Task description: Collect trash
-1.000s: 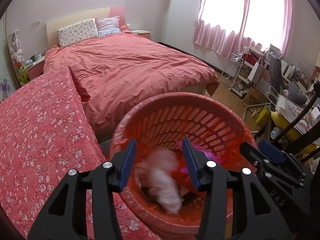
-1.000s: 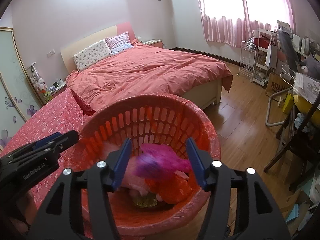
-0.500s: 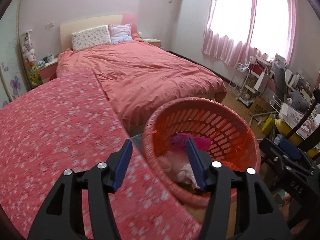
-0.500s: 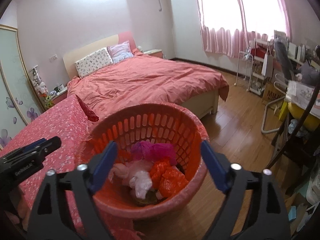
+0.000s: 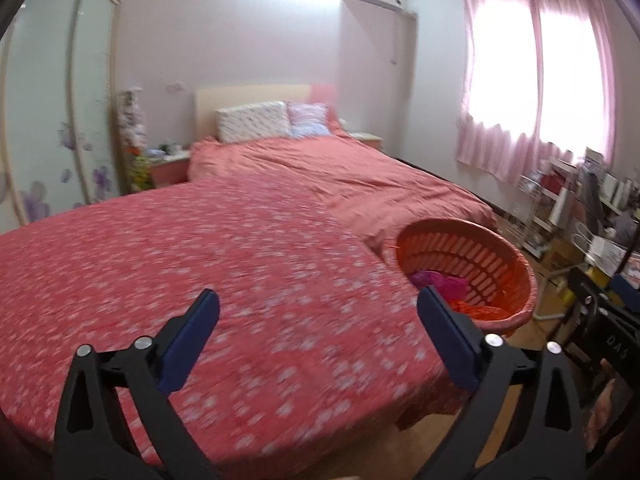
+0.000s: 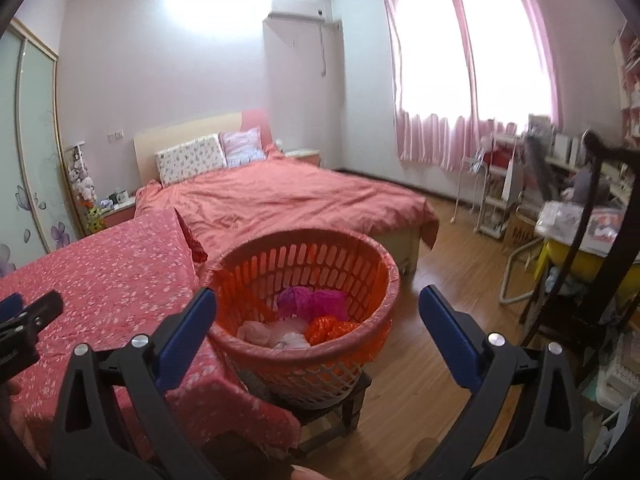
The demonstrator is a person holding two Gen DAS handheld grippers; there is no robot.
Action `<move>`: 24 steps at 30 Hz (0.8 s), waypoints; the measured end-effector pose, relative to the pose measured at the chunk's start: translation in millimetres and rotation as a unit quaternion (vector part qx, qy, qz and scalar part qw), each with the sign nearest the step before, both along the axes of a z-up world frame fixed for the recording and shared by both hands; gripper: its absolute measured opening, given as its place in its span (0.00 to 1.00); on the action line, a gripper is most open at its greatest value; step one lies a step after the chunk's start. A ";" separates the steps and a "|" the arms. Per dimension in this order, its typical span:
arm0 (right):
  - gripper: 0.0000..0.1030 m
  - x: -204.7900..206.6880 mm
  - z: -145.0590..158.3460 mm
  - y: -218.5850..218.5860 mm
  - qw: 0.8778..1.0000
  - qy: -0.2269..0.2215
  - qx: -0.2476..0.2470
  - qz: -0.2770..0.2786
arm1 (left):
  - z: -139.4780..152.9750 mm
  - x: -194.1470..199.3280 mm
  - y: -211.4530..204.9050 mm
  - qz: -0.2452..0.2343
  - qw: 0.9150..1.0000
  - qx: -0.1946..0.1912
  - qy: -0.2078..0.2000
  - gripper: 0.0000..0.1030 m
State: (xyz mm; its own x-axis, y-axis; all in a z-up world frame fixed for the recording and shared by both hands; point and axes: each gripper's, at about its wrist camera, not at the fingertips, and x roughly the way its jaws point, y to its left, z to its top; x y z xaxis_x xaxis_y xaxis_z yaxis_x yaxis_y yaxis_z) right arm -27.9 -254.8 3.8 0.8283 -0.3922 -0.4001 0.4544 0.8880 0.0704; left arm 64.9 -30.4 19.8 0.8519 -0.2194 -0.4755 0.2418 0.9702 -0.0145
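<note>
Orange plastic, the slotted basket [image 6: 304,308] stands on a low dark stool just beside the flowered red surface [image 5: 192,280], and it holds the trash: pink [image 6: 312,304], orange and pale crumpled bags; both grippers are empty, the left gripper [image 5: 316,340] with jaws wide above the flowered cloth, the right gripper [image 6: 318,338] with jaws wide in front of the basket; I judge a drop finished and a search for more in hand, calling for a sweep of the surface. The left view shows that cloth bare but blurred; the right view alone shows the basket's contents, the stool and the wood floor [image 6: 448,280].
</note>
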 end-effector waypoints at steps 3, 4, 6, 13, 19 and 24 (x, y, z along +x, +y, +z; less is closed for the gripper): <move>0.96 -19.4 4.0 21.4 0.999 -0.012 -0.027 -0.018 | 2.7 -21.4 12.8 0.035 0.999 0.009 -0.026 0.98; 0.96 -24.4 5.1 26.8 0.999 -0.016 -0.032 -0.021 | 2.9 -28.4 17.0 0.047 0.998 0.012 -0.033 0.98; 0.96 -35.8 6.2 37.4 0.999 -0.023 -0.037 -0.025 | 2.6 -37.7 24.5 0.063 0.997 0.012 -0.039 0.98; 0.96 -55.6 3.4 56.2 0.999 -0.014 -0.028 -0.005 | -7.5 -54.2 41.3 0.110 0.993 0.012 -0.029 0.98; 0.96 -56.9 -1.7 75.1 0.999 0.010 -0.042 0.010 | -15.3 -64.3 51.4 0.124 0.992 0.002 -0.016 0.98; 0.96 -57.6 -6.9 83.7 0.999 0.023 -0.044 0.012 | -17.7 -75.4 53.6 0.135 0.991 0.004 -0.018 0.98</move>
